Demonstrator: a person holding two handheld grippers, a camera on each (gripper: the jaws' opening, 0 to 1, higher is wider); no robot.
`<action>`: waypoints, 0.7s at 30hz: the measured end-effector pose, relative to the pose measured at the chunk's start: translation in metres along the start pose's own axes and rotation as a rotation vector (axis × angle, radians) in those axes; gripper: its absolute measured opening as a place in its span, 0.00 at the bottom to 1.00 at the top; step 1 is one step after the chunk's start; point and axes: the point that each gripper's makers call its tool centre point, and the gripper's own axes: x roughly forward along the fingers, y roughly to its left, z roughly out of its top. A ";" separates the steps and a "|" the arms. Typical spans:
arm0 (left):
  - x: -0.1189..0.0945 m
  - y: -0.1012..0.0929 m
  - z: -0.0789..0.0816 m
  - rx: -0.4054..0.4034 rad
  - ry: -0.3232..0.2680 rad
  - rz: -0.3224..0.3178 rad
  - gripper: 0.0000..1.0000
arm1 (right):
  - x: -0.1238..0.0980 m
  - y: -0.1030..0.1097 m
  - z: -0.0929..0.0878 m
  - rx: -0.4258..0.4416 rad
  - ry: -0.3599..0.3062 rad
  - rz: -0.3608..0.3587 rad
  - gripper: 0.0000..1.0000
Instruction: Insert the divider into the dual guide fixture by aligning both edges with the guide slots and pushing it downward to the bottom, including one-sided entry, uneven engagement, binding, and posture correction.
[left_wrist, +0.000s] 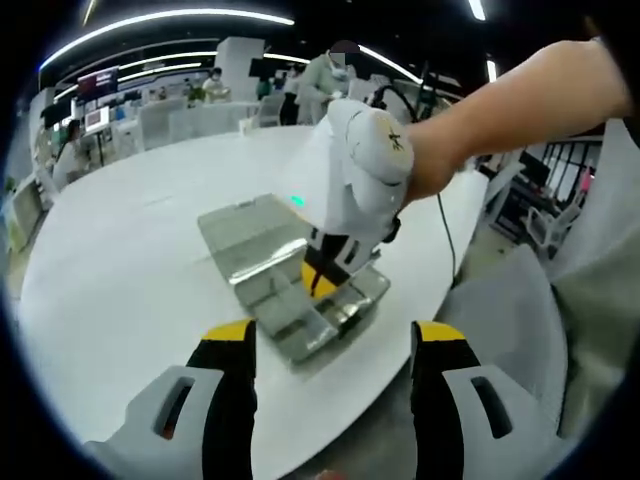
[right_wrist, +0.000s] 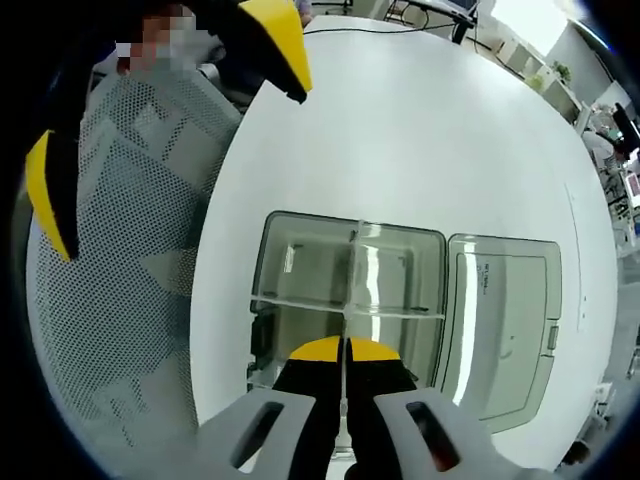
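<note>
A clear plastic box, the guide fixture (right_wrist: 262, 250), sits on the white table with its lid (right_wrist: 505, 320) folded open to one side. My right gripper (right_wrist: 346, 352) is shut on a thin clear divider (right_wrist: 352, 270), seen edge-on and reaching down into the box. A clear cross strip (right_wrist: 400, 306) spans the box's width. In the left gripper view, the right gripper (left_wrist: 320, 278) hangs over the box (left_wrist: 262, 262), held by a person's hand (left_wrist: 370, 160). My left gripper (left_wrist: 335, 335) is open, short of the box and touching nothing. It also shows wide apart as the left gripper (right_wrist: 165, 115).
The round white table (left_wrist: 130, 250) has its near edge just past the box. A grey mesh chair (right_wrist: 120, 300) stands beside that edge, also seen as the chair (left_wrist: 510, 310). A cable (left_wrist: 447, 235) trails over the table. People and desks stand far behind.
</note>
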 end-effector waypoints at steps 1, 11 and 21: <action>0.000 0.000 0.000 -0.002 -0.002 0.000 0.61 | 0.000 0.000 0.000 0.002 0.000 -0.001 0.00; -0.001 -0.002 -0.005 0.002 0.010 -0.002 0.61 | 0.000 -0.002 -0.001 0.070 -0.019 -0.018 0.00; -0.001 -0.003 -0.007 0.005 0.021 -0.007 0.61 | 0.000 -0.004 -0.003 0.111 -0.050 -0.034 0.00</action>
